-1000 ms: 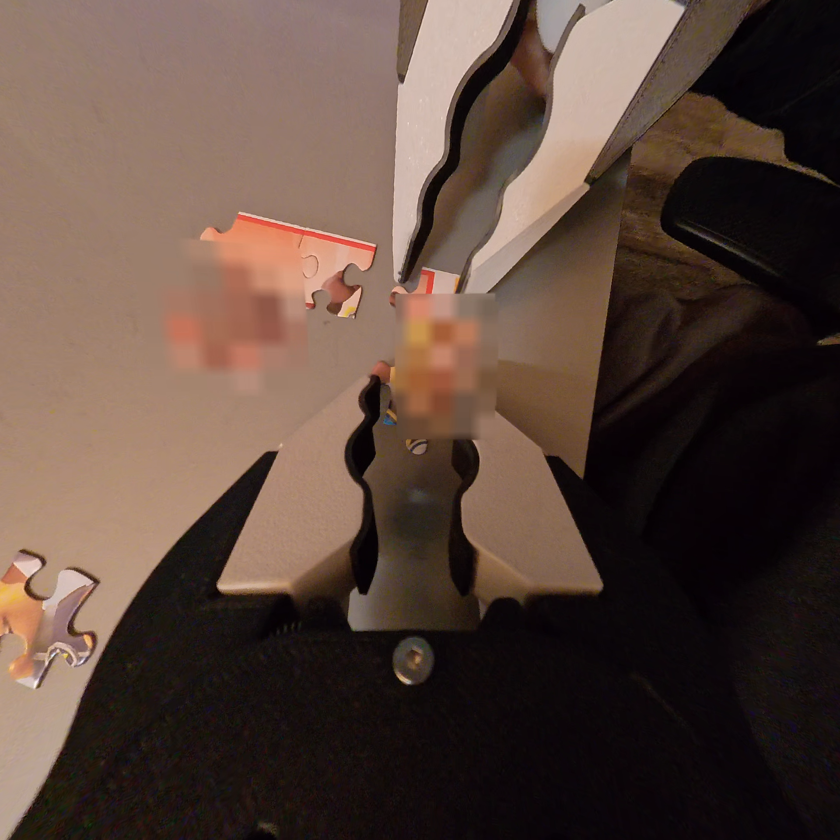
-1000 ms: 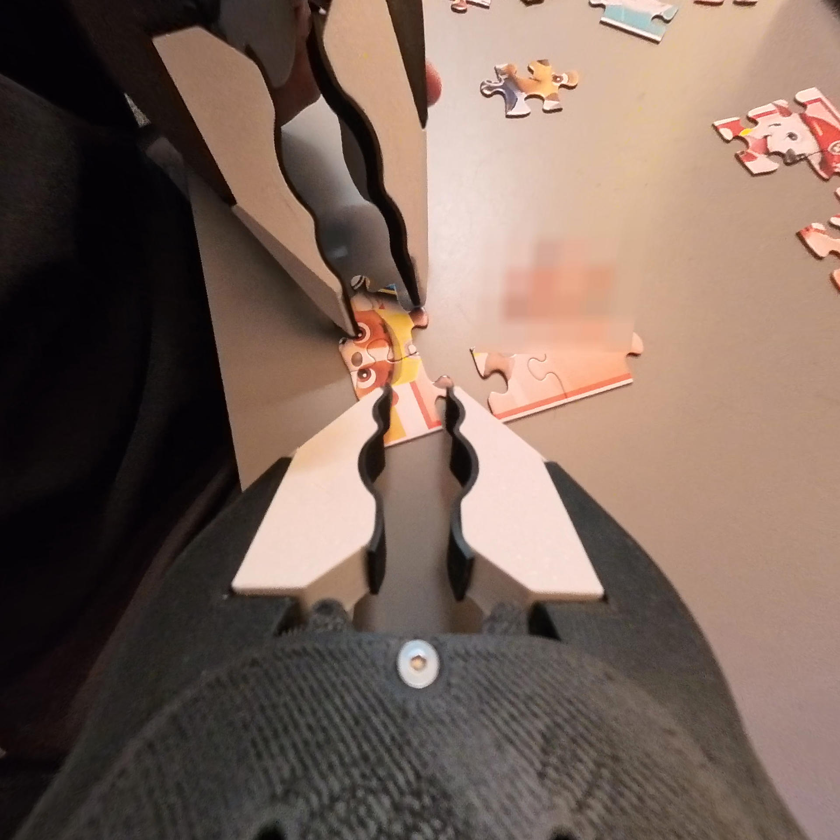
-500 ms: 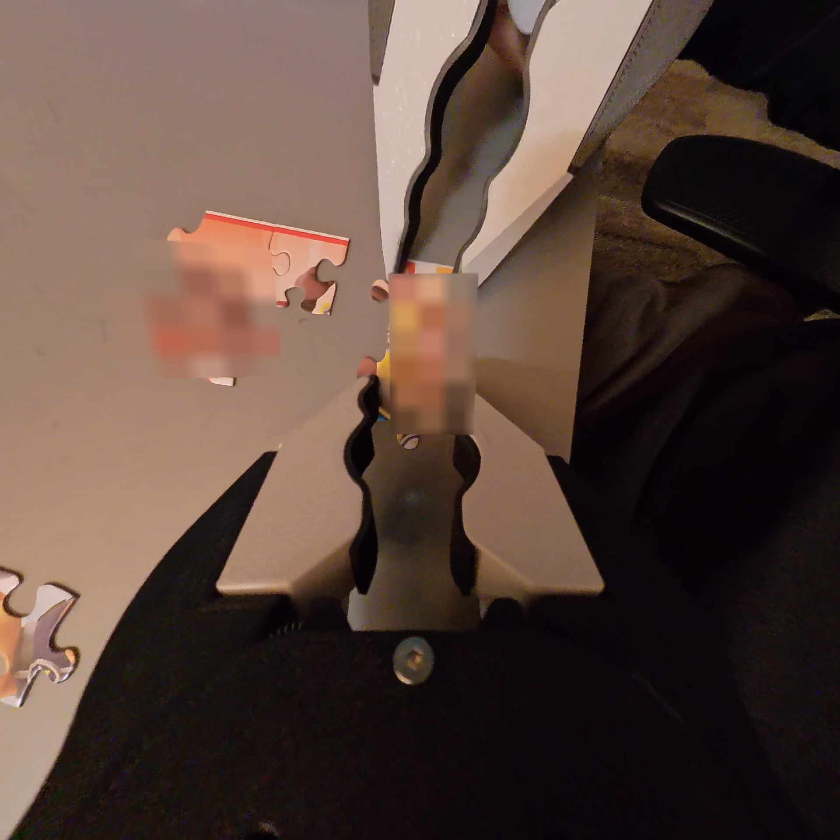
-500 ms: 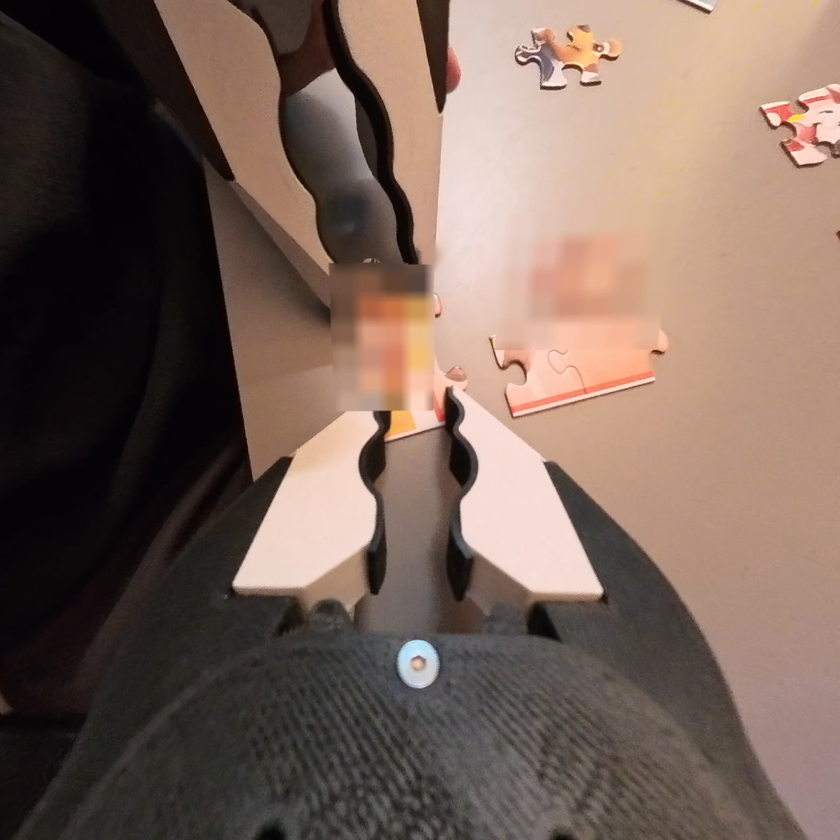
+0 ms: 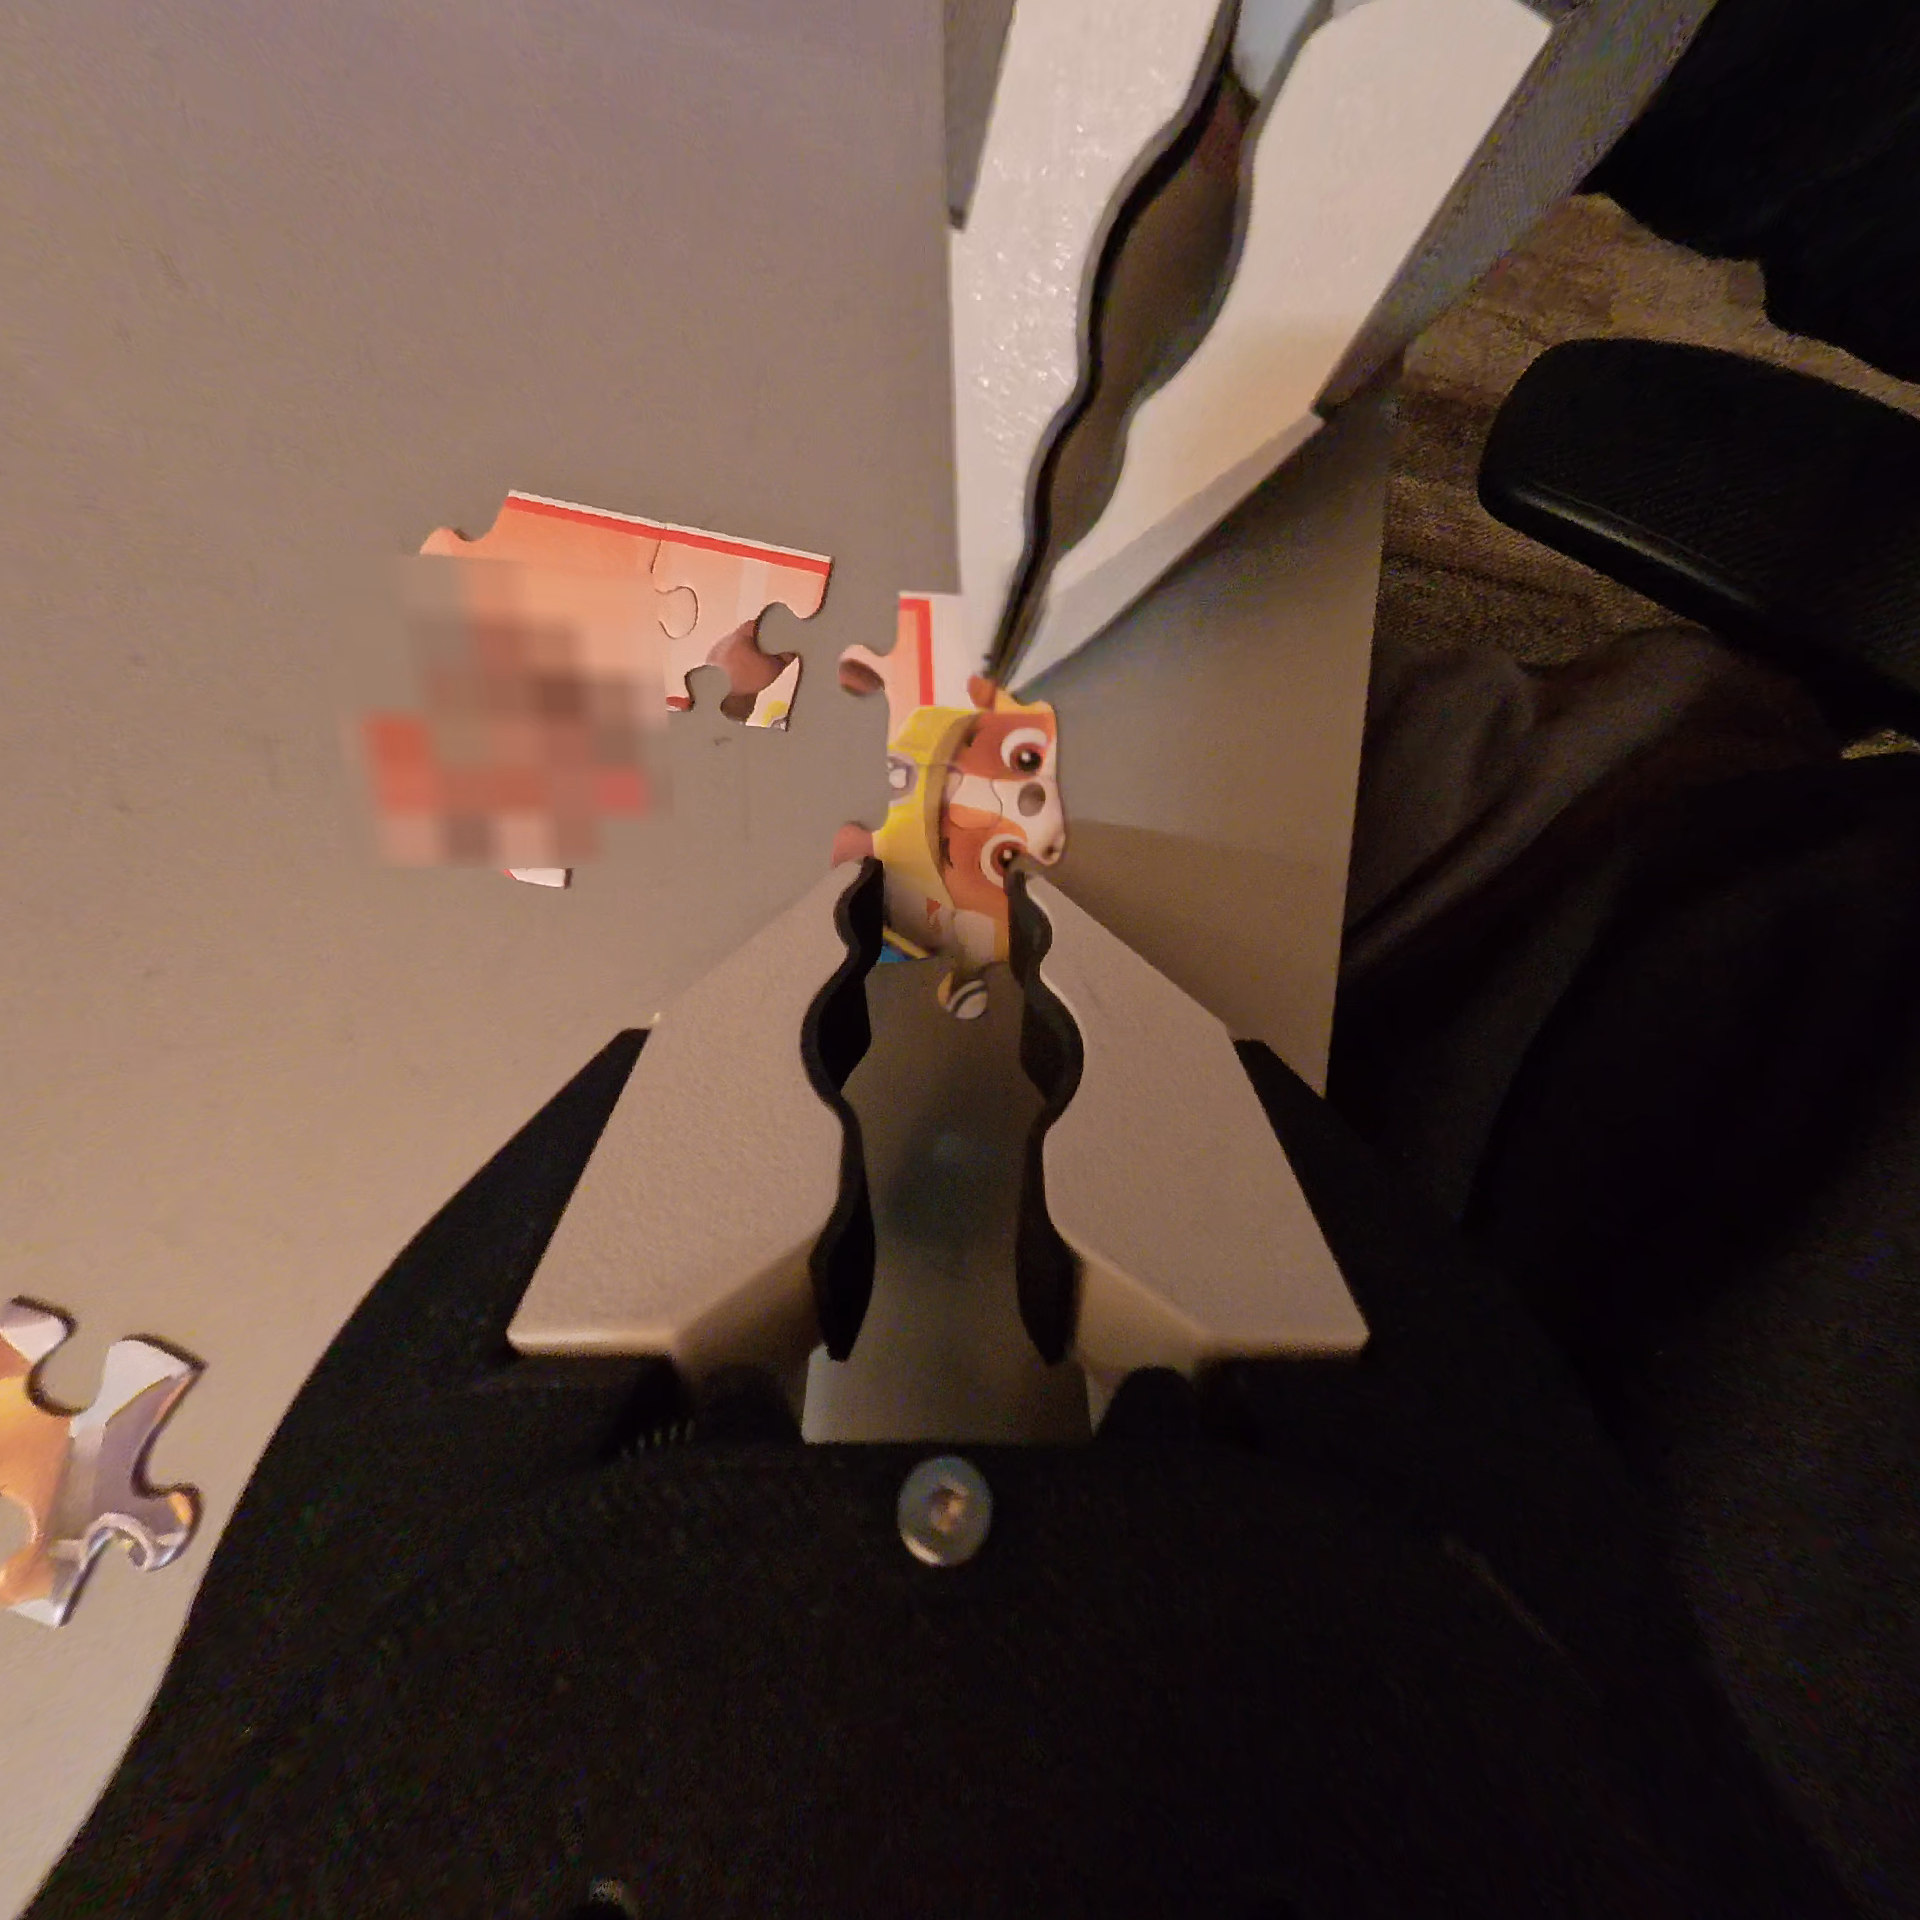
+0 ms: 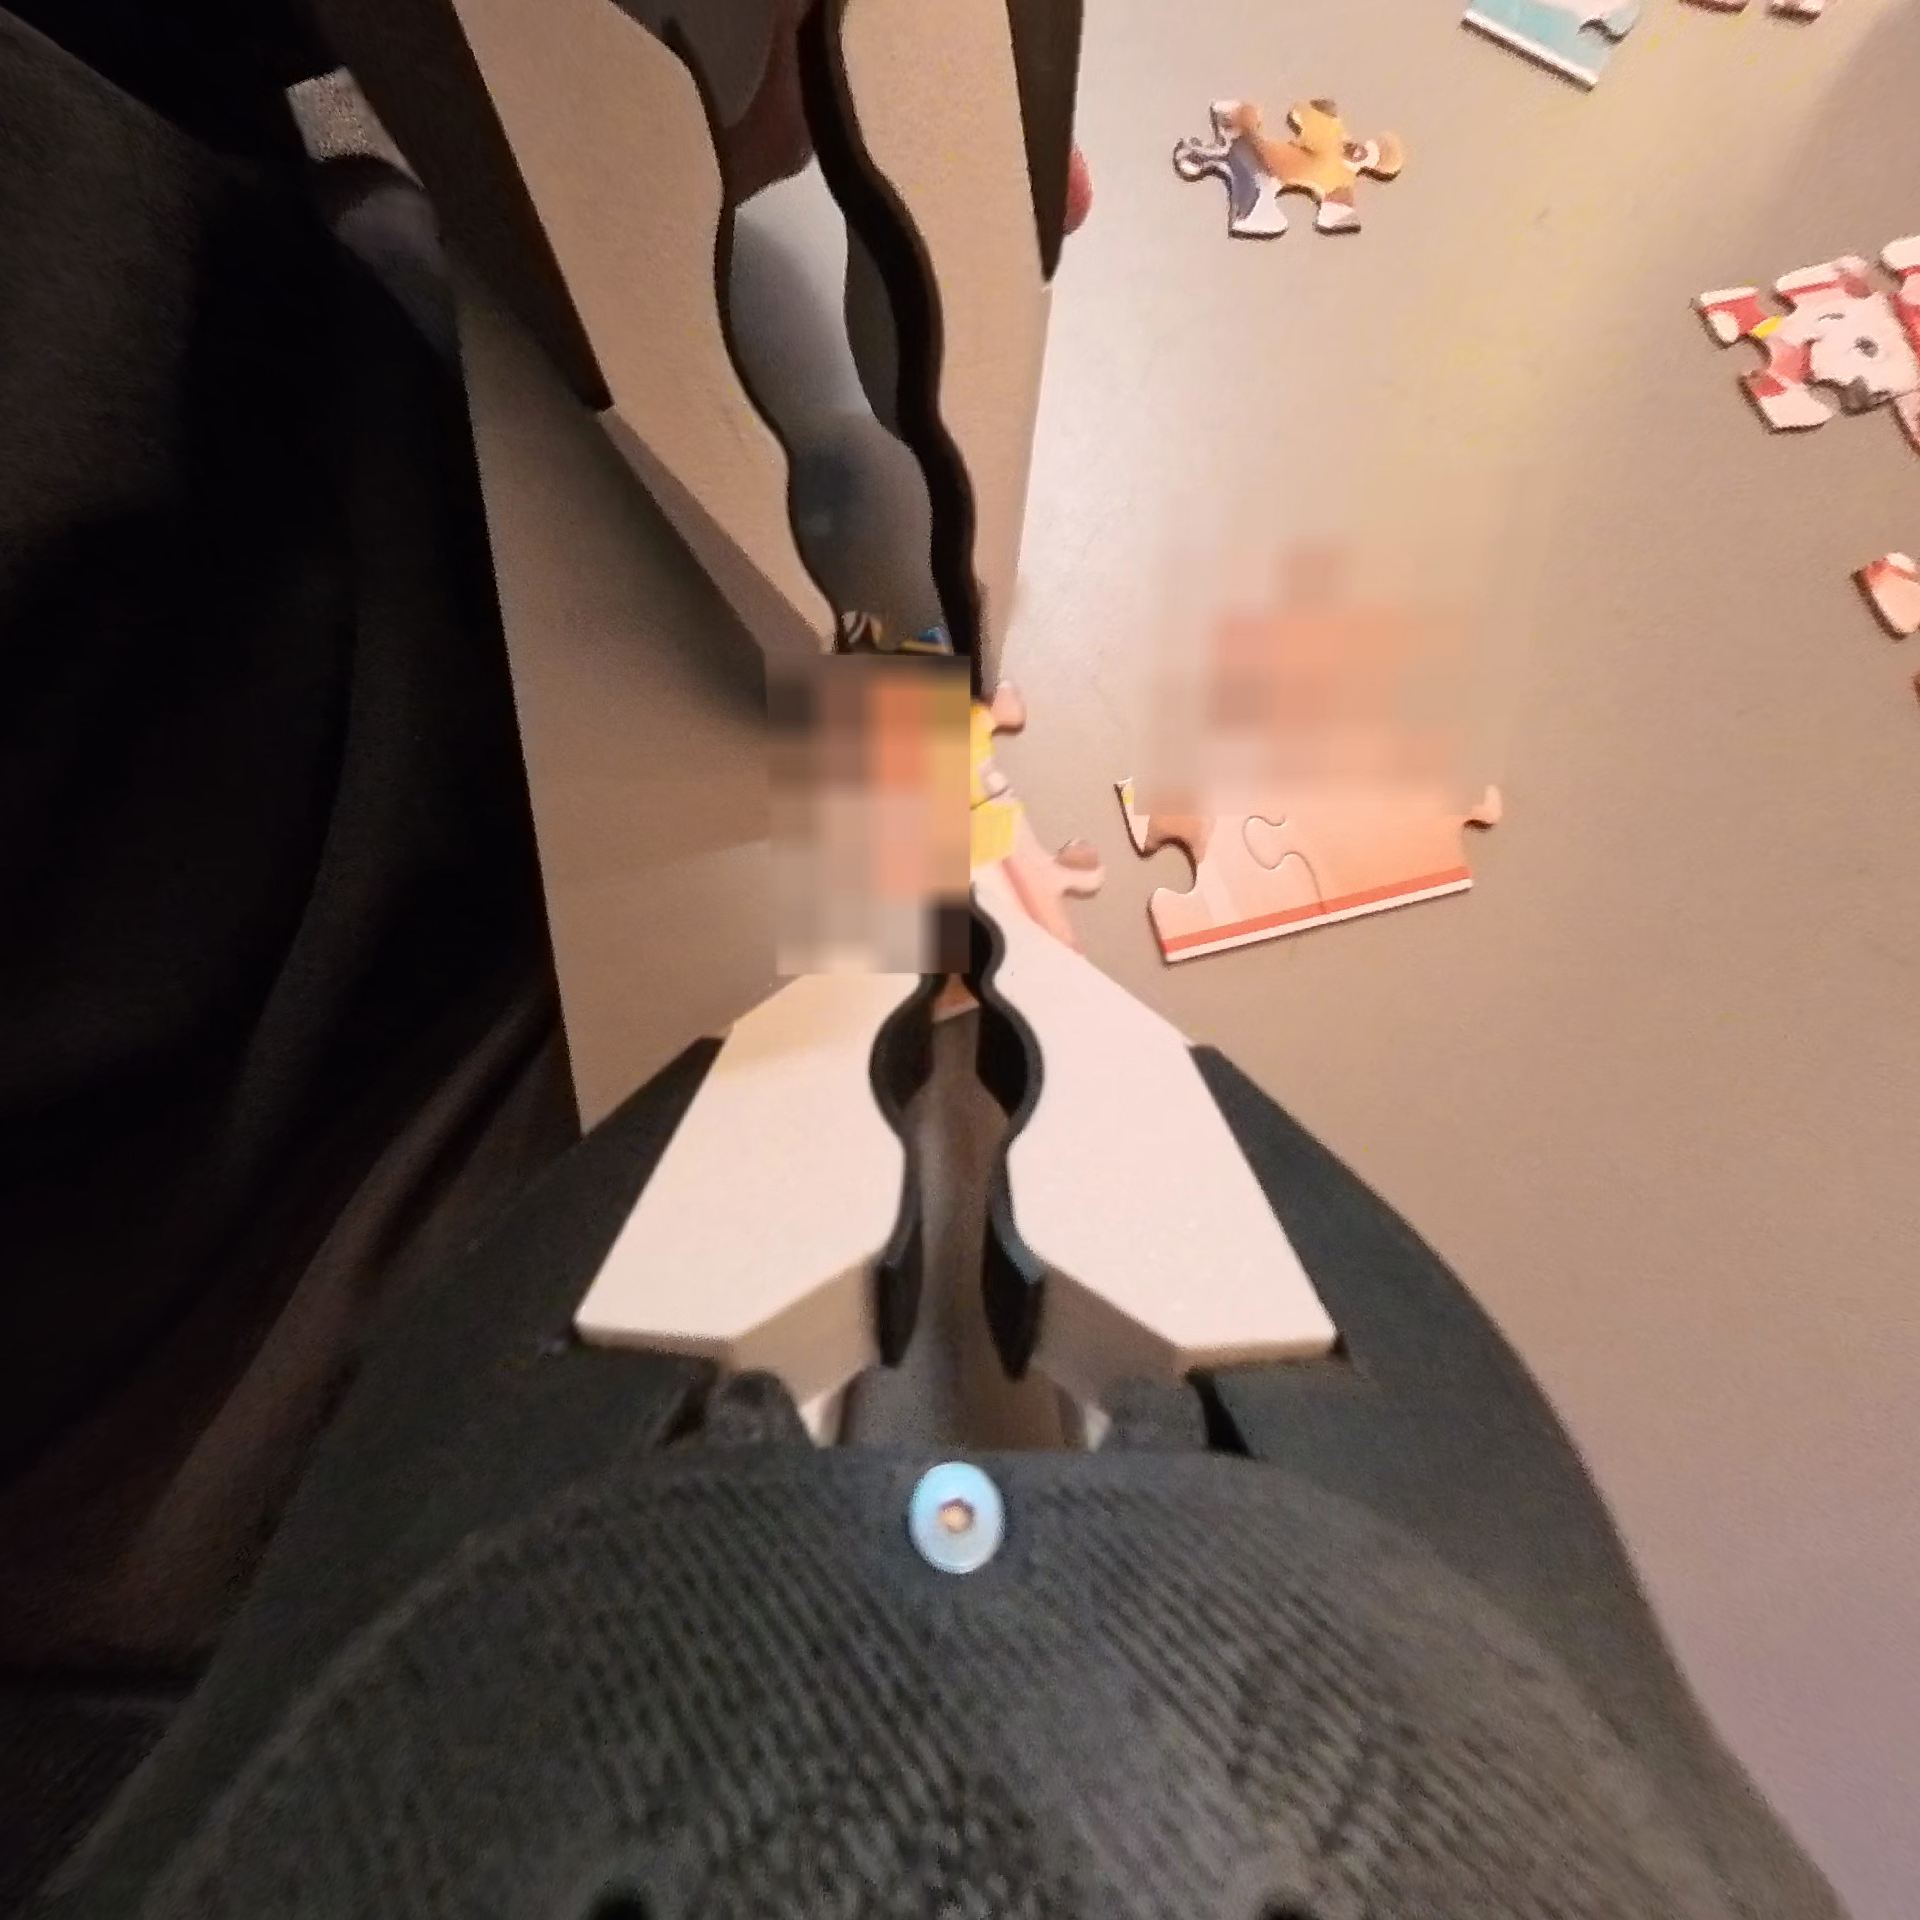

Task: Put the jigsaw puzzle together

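Dog puzzle piece (image 5: 977,790): on the counter (image 5: 416,312) near its edge, caught between both claws.
Left claw (image 5: 940,894): fingers apart, straddling the near end; one tip overlaps the picture face, so it seems to rest there rather than clamp.
Right claw (image 6: 961,966): fingers together on the thin far edge of the cardboard.
Risk, joint: I pull with one claw and the two joined halves pop apart.
Risk, drop: a slip sends it over the counter edge.
Risk, neighbour: a sideways shove bumps the red-edged strip (image 5: 727,592).
Hidden: a mosaic patch covers the grip in my right view.
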Tool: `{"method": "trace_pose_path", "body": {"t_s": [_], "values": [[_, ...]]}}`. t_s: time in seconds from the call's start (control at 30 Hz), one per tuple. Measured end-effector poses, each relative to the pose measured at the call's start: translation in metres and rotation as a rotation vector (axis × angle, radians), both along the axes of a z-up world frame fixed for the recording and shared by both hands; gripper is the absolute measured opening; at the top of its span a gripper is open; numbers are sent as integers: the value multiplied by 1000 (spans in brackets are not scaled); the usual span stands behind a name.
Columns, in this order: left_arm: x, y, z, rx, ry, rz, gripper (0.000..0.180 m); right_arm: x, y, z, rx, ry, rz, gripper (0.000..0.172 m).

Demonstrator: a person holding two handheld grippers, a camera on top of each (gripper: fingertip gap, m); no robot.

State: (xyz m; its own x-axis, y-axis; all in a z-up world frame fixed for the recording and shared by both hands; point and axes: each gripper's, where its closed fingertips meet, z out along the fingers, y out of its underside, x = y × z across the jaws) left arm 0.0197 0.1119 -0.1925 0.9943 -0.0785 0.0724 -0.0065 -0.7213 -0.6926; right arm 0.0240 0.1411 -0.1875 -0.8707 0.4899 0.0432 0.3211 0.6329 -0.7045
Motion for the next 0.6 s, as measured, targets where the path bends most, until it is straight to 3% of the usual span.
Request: {"method": "trace_pose_path", "body": {"t_s": [0.23, 0.4, 0.53, 0.6], "values": [[2, 5, 1, 6, -17, -12, 20, -1, 0, -1, 10, -8, 2, 16], [0, 3, 1, -1, -12, -11, 22, -1, 5, -4, -19, -57, -20, 44], [-1, 2, 0, -1, -25, -4, 24, 0, 4, -4, -10, -48, -11, 45], [-3, 2, 0, 1, -29, 4, 24, 0, 3, -4, 6, -56, -11, 33]]}}
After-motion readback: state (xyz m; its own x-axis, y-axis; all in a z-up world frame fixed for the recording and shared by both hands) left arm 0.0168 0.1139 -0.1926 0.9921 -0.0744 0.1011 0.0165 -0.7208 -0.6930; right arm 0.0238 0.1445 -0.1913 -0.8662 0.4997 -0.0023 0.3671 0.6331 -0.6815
